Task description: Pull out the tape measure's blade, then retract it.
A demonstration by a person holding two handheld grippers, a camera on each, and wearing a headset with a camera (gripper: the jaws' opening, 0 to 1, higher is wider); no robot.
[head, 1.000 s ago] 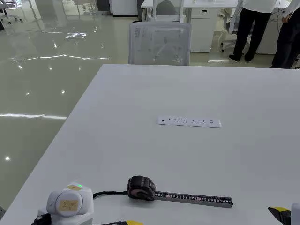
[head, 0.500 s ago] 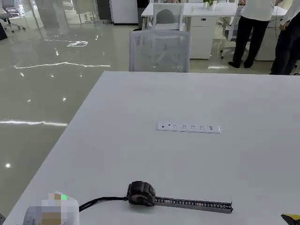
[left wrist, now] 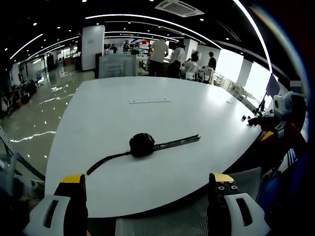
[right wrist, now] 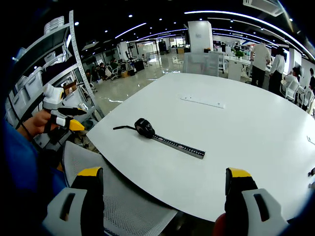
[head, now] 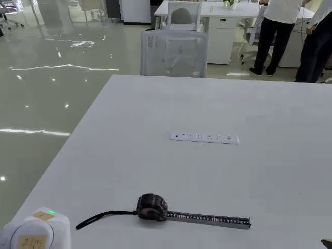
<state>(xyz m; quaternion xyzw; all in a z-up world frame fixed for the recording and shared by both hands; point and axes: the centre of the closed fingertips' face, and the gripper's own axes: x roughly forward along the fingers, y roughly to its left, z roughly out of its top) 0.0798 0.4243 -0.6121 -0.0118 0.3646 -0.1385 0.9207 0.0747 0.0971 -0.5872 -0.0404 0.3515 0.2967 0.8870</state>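
A black tape measure (head: 152, 207) lies on the white table (head: 218, 98) near its front edge. Its blade (head: 210, 219) is pulled out flat to the right, and a black wrist strap (head: 98, 220) trails to the left. In the left gripper view, the left gripper (left wrist: 147, 196) is open, held back off the table edge, with the tape measure (left wrist: 141, 145) well ahead of its jaws. The right gripper (right wrist: 165, 191) is also open, back from the edge and apart from the tape measure (right wrist: 144, 127). The left gripper's white body (head: 33, 233) sits at the bottom left of the head view.
A white power strip (head: 205, 137) lies mid-table. A grey mesh chair (head: 174, 52) stands at the far edge, with people (head: 280, 26) and desks behind it. Another mesh chair back (right wrist: 123, 196) sits between the grippers and the table's front edge.
The tape measure lies as before with its blade out. Both grippers have drawn back: the left one's white body slid to the bottom-left corner, and the right one's yellow tip nearly left the view.
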